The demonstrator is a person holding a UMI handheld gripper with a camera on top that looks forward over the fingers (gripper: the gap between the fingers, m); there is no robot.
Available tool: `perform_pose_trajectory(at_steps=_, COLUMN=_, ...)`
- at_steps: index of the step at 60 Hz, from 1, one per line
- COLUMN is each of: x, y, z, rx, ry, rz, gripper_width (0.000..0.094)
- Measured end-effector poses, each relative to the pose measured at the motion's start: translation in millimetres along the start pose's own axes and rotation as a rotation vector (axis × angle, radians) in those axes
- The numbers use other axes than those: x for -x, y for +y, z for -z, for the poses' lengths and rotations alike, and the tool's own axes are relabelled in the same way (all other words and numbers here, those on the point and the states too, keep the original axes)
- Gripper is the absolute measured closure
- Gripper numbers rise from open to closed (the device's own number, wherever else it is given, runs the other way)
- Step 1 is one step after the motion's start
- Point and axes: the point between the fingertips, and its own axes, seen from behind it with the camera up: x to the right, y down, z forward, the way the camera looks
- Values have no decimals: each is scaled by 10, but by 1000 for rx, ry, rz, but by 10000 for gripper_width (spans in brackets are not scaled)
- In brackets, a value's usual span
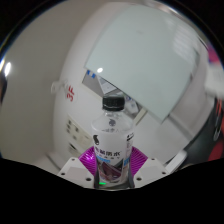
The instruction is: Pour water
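The gripper [111,170] is closed on the water bottle [113,135], upright, cap on. Step appears to be carrying; next requires uncapping, then tilting over a receptacle, none visible.

Single fisheye view, riding the tongs [112,170], facing forward

A large white box-like appliance or cabinet [140,62] fills the upper middle of the view, its pale front panel tilted and its lower edge in shadow; behind it runs a white wall [45,75]; on that wall, off to one side, sits a small red mark or character [71,94], too small to read; lower down, a white strip with small dark markings [70,130], possibly a socket row, cannot be made out clearly.
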Motion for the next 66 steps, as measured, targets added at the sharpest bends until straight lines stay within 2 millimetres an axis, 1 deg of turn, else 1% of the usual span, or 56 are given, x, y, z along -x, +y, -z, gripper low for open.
perform_pose_trajectory(at_steps=3, x=-154, y=-235, z=84, rx=-9, ry=77, rz=211, gripper_width=557)
perform_pose_trajectory(at_steps=5, x=-295, y=-375, z=143, rx=-9, ry=134, rz=338, gripper_width=558)
perform_pose_trajectory(at_steps=6, x=-387, y=-406, z=257, rx=-15, ry=160, rz=400, gripper_width=558)
perform_pose_trajectory(at_steps=7, x=-469, y=-497, z=208, rx=-7, ry=196, rz=453, gripper_width=559)
perform_pose_trajectory(at_steps=8, x=-562, y=-570, z=321, rx=-17, ry=220, rz=508, gripper_width=556)
perform_pose_trajectory(at_steps=9, x=-611, y=-657, z=270, rx=-14, ry=255, rz=553, gripper_width=557)
perform_pose_trajectory(at_steps=11, x=-803, y=-737, z=314, rx=-9, ry=308, rz=633, gripper_width=557)
perform_pose_trajectory(at_steps=13, x=-1001, y=-770, z=385, rx=14, ry=363, rz=696, gripper_width=558)
perform_pose_trajectory(at_steps=14, x=-1115, y=-779, z=426, rx=24, ry=394, rz=726, gripper_width=558)
perform_pose_trajectory(at_steps=15, x=-1274, y=-799, z=510, rx=33, ry=419, rz=756, gripper_width=558)
perform_pose_trajectory(at_steps=16, x=-1353, y=-761, z=548, rx=50, ry=448, rz=778, gripper_width=559)
perform_pose_trajectory(at_steps=20, x=-1783, y=-665, z=680, rx=119, ry=535, rz=844, gripper_width=561)
perform_pose_trajectory(at_steps=21, x=-1955, y=-644, z=735, rx=133, ry=547, rz=854, gripper_width=557)
perform_pose_trajectory(at_steps=25, x=-2282, y=-475, z=851, rx=189, ry=597, rz=859, gripper_width=558)
perform_pose_trajectory(at_steps=29, x=-2521, y=-297, z=943, rx=238, ry=633, rz=859, gripper_width=561)
perform_pose_trajectory(at_steps=30, x=-2690, y=-299, z=964, rx=252, ry=629, rz=864, gripper_width=561)
perform_pose_trajectory(at_steps=33, x=-2849, y=-168, z=1017, rx=277, ry=642, rz=875, gripper_width=558)
perform_pose_trajectory(at_steps=39, x=-3073, y=25, z=1106, rx=322, ry=650, rz=861, gripper_width=559)
perform_pose_trajectory(at_steps=41, x=-3130, y=78, z=1149, rx=331, ry=658, rz=854, gripper_width=539)
perform_pose_trajectory(at_steps=42, x=-3103, y=45, z=1127, rx=300, ry=646, rz=863, gripper_width=552)
perform_pose_trajectory(at_steps=43, x=-3120, y=48, z=1144, rx=299, ry=651, rz=863, gripper_width=540)
perform_pose_trajectory(at_steps=45, x=-3126, y=42, z=1146, rx=295, ry=649, rz=864, gripper_width=546)
perform_pose_trajectory(at_steps=51, x=-3102, y=58, z=1175, rx=283, ry=656, rz=870, gripper_width=427)
perform_pose_trajectory(at_steps=53, x=-3100, y=59, z=1190, rx=288, ry=663, rz=864, gripper_width=404)
perform_pose_trajectory(at_steps=55, x=-3116, y=76, z=1210, rx=307, ry=674, rz=855, gripper_width=356)
perform_pose_trajectory(at_steps=59, x=-3140, y=145, z=1261, rx=358, ry=684, rz=833, gripper_width=87)
perform_pose_trajectory(at_steps=60, x=-3130, y=169, z=1279, rx=369, ry=685, rz=826, gripper_width=82)
perform_pose_trajectory(at_steps=62, x=-3112, y=175, z=1337, rx=379, ry=700, rz=817, gripper_width=120)
perform_pose_trajectory(at_steps=65, x=-3061, y=152, z=1435, rx=377, ry=730, rz=812, gripper_width=81)
perform_pose_trajectory(at_steps=66, x=-3035, y=154, z=1474, rx=377, ry=737, rz=812, gripper_width=81)
